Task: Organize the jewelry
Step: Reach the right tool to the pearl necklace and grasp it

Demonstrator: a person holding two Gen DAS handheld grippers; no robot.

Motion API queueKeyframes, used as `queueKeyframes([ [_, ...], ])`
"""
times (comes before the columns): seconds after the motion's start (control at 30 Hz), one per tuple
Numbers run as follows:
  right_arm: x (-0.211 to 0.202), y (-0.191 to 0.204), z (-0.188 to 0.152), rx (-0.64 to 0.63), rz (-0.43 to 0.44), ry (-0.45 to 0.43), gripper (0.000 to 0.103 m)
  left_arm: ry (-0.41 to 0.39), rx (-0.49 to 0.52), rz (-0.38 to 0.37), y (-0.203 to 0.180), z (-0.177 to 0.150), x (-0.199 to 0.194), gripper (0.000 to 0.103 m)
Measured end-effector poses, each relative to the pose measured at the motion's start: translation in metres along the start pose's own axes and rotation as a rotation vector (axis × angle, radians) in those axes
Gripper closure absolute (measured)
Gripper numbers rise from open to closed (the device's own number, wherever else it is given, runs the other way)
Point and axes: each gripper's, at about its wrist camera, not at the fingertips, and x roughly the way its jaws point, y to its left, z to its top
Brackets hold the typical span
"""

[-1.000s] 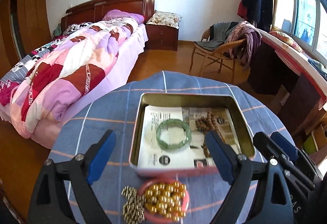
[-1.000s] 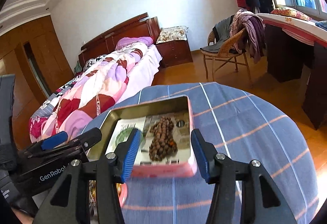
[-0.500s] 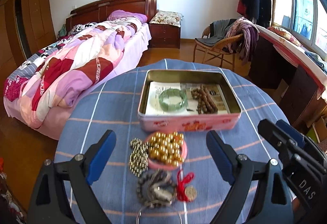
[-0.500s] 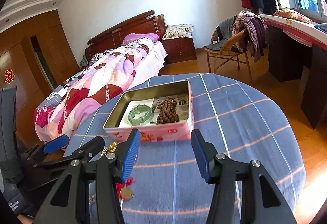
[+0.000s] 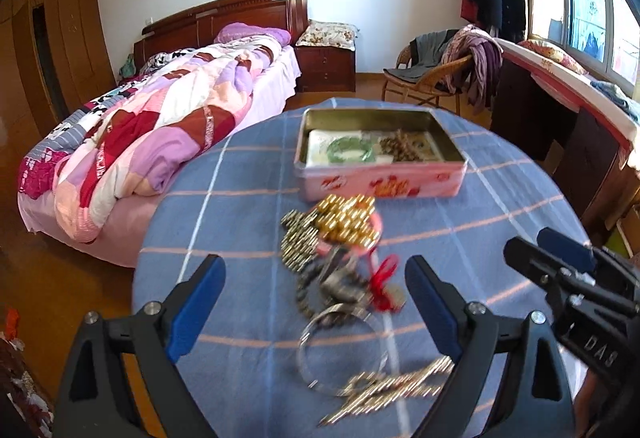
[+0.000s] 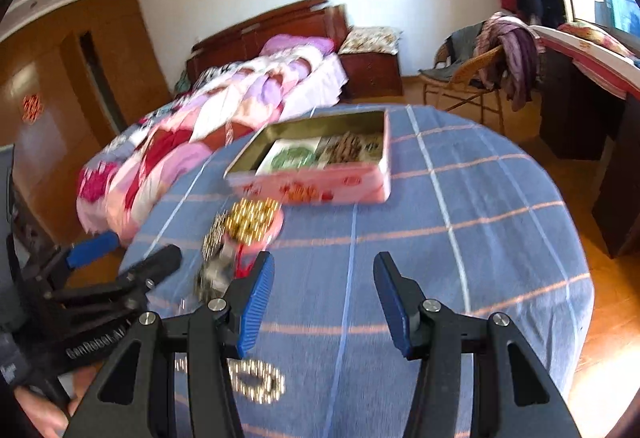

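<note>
You have drawn both grippers back from the pink tin. A second ago your left gripper hung right over its open top; now the tin sits far ahead on the table. The heap of loose jewelry, with the gold beads, red tassel and silver bangle, has slid into view between the spread fingers. Your right gripper has backed off too, and a gold chain now shows beneath it.
</note>
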Motion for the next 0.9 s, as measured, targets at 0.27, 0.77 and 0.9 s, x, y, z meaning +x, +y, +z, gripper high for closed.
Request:
queueKeyframes([
  [0.27,0.018,0.02,-0.035,-0.121,0.133,0.173,0.051,0.05,-0.016,0.013,0.034,-0.033,-0.001,0.01],
  [0.77,0.05,0.08,-0.058,-0.549,0.194,0.284,0.043,0.128,0.014,-0.002,0.042,-0.048,0.011,0.01],
  [0.9,0.052,0.077,-0.057,-0.549,0.203,0.299,0.056,0.175,-0.021,-0.058,0.044,-0.046,0.021,0.01],
])
